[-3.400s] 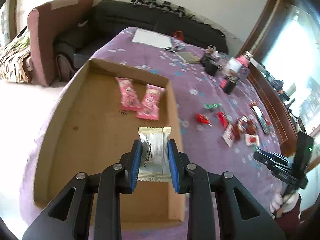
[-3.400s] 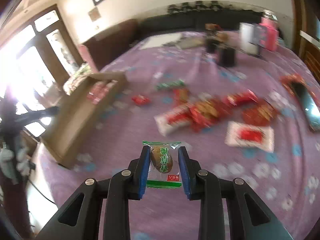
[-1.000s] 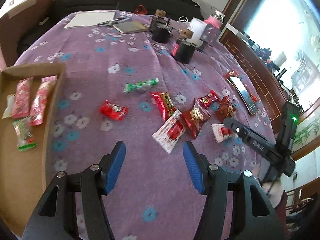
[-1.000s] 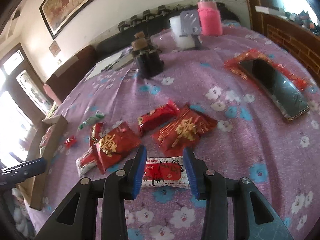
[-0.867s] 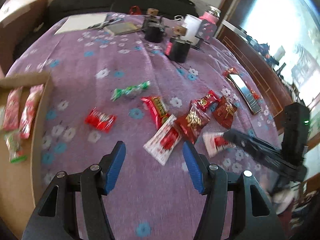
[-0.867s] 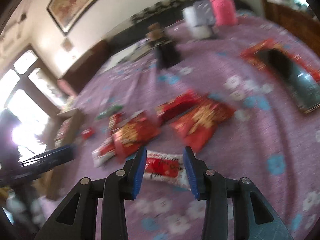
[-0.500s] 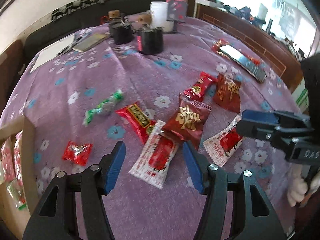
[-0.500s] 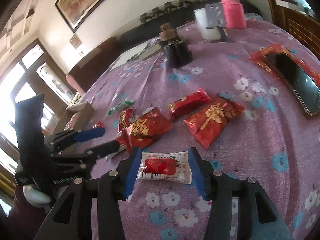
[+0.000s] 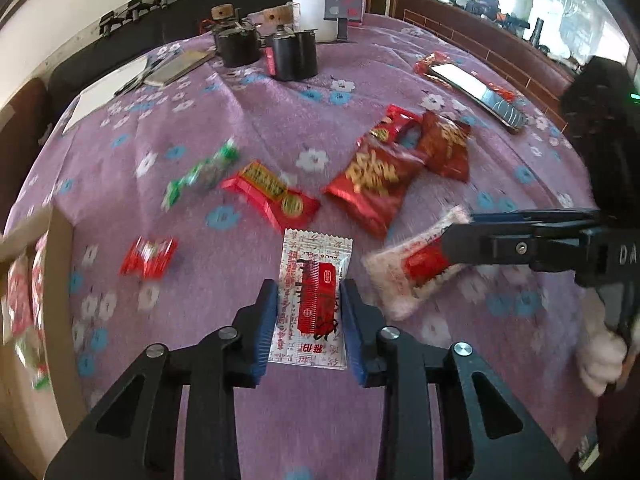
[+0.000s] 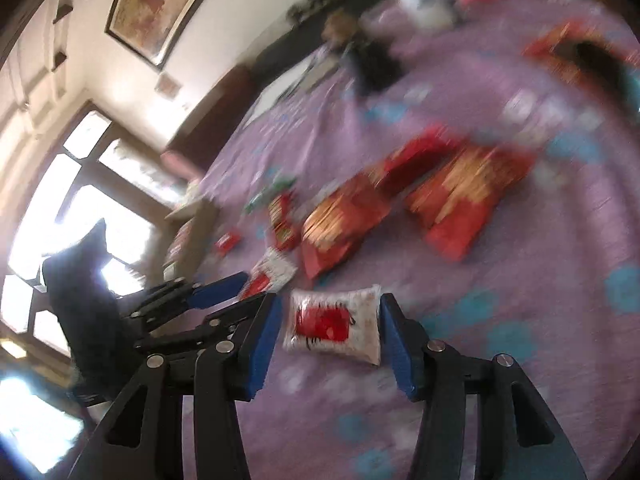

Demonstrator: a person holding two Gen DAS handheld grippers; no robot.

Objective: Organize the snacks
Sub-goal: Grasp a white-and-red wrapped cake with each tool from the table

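1. Left wrist view showed the left gripper (image 9: pixel 308 322) narrowed onto a white sachet (image 9: pixel 312 296), blue pads (image 9: pixel 267 326) at its two long edges; whether they were gripping it yet, I could not tell.
2. Right gripper (image 10: pixel 330 330) stood wide around a pillow pack (image 10: pixel 334 326), gaps on both sides, nothing held.
3. Both packs were probably light, soft and crinkly, the film slippery; best taken across the middle, by the edges, gently so the contents do not crush.
4. Ahead of the left gripper lay glossy red bags (image 9: pixel 370 184), a flat red bar (image 9: pixel 272 196) and a twisted green candy (image 9: pixel 200 176) on a purple flowered cloth (image 9: pixel 280 112).
5. The cardboard box (image 9: pixel 44 264), stiff and brown, sat far left, some packs inside.
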